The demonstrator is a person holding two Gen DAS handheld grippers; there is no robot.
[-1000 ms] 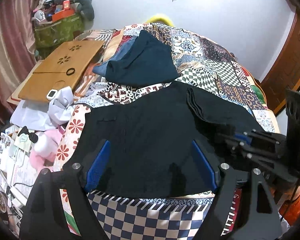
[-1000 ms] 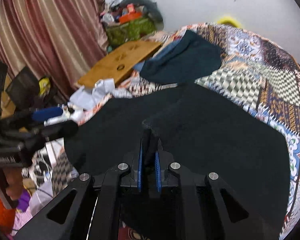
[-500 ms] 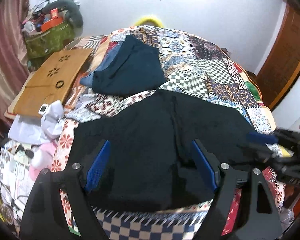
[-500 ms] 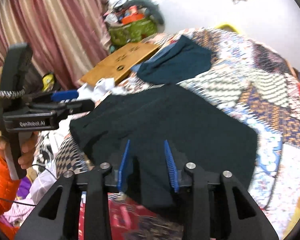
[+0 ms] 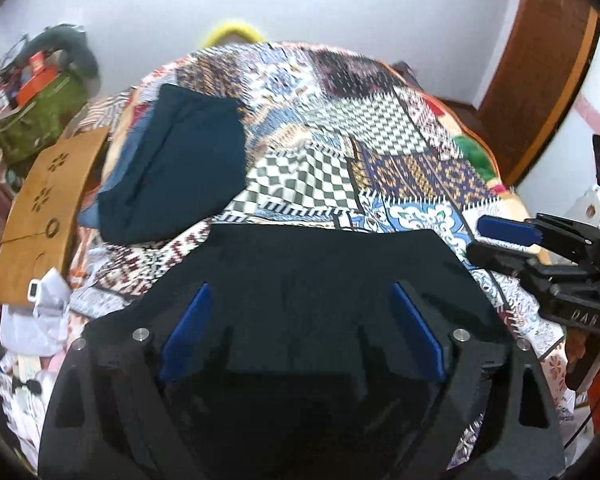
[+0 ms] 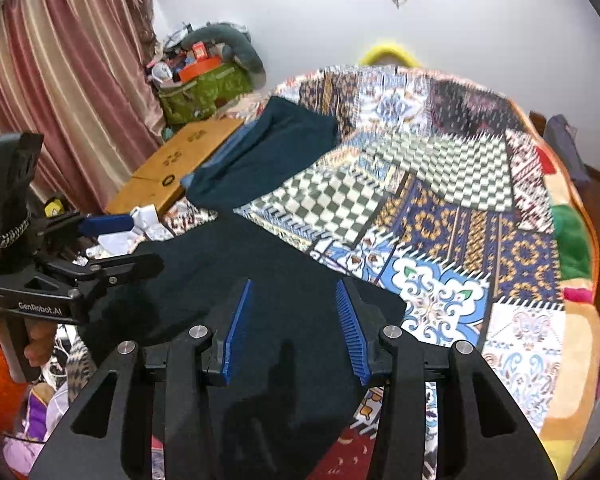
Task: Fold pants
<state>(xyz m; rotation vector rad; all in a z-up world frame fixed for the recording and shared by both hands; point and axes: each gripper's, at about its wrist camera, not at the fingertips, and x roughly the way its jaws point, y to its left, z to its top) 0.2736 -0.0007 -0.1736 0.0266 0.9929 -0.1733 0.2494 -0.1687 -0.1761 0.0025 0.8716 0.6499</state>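
The black pants (image 5: 312,272) lie folded flat on the near part of the patchwork bedspread (image 5: 380,140); they also show in the right wrist view (image 6: 228,280). My left gripper (image 5: 300,308) is open and empty, just above the pants' near edge. My right gripper (image 6: 292,304) is open and empty, above the pants' right part. Each gripper shows in the other's view, the right one (image 5: 500,236) at the pants' right corner, the left one (image 6: 116,240) at their left edge.
A folded dark teal garment (image 5: 172,168) lies on the bed beyond the pants. A wooden lap tray (image 5: 48,204) and loose clutter sit at the left bedside. A green bag (image 6: 204,88) stands by the curtain. A wooden door (image 5: 540,60) is on the right.
My right gripper let go of the pants fold, opened wide and drew back. The fold now lies flat. The left gripper stayed open and tilted up a little.
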